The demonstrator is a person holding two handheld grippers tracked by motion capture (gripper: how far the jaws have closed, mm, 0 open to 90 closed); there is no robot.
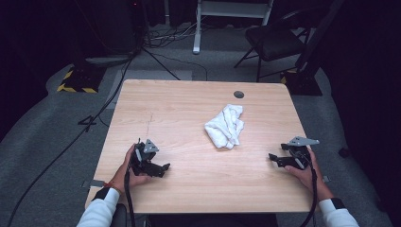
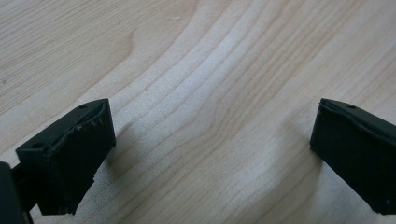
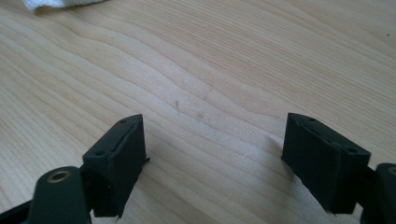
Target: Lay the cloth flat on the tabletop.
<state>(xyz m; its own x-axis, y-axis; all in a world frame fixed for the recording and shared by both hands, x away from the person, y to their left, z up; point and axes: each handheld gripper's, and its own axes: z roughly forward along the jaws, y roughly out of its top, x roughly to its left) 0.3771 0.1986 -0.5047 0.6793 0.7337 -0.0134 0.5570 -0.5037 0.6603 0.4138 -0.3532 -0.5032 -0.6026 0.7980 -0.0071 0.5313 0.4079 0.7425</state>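
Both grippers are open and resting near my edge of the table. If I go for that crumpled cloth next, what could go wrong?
The crumpled white cloth lies bunched, so one jaw pinch may lift only a fold and drag the rest. The right gripper is nearer; the left gripper needs a longer reach, trailing its cable across the light wooden table.

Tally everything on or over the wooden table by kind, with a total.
White cloth, crumpled: 1
Handheld grippers, left gripper and right gripper, both open: 2
Total: 3
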